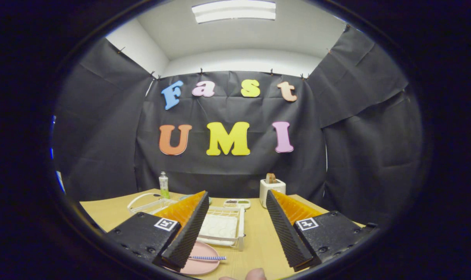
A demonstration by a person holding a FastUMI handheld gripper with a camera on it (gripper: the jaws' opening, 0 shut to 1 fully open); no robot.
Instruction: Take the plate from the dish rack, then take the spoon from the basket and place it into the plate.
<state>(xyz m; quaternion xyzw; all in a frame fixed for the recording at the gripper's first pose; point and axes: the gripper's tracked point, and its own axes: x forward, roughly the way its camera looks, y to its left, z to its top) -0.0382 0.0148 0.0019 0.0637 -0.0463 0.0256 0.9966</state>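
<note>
Spoon (207,258) already lying in pink plate (200,264) on surface (258,241), just ahead of left finger. Tongs (235,233) wide apart, holding nothing, white dish rack (223,227) beyond. Task seemingly finished; next, only pulling back clear.

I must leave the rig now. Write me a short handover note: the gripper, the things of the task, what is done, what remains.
Gripper: jaws wide open, holding nothing, raised over the table.
Plate: pink, flat on the table by the left jaw, already out of the rack.
Spoon: its striped handle lies across the plate; the bowl end is hidden behind the left jaw.
Rack: white, just beyond the plate, between the jaws.
Basket: I cannot tell it apart for sure.
Done: plate taken out, spoon apparently on it.
Left: probably nothing; just check that the spoon rests fully in the plate.
</note>
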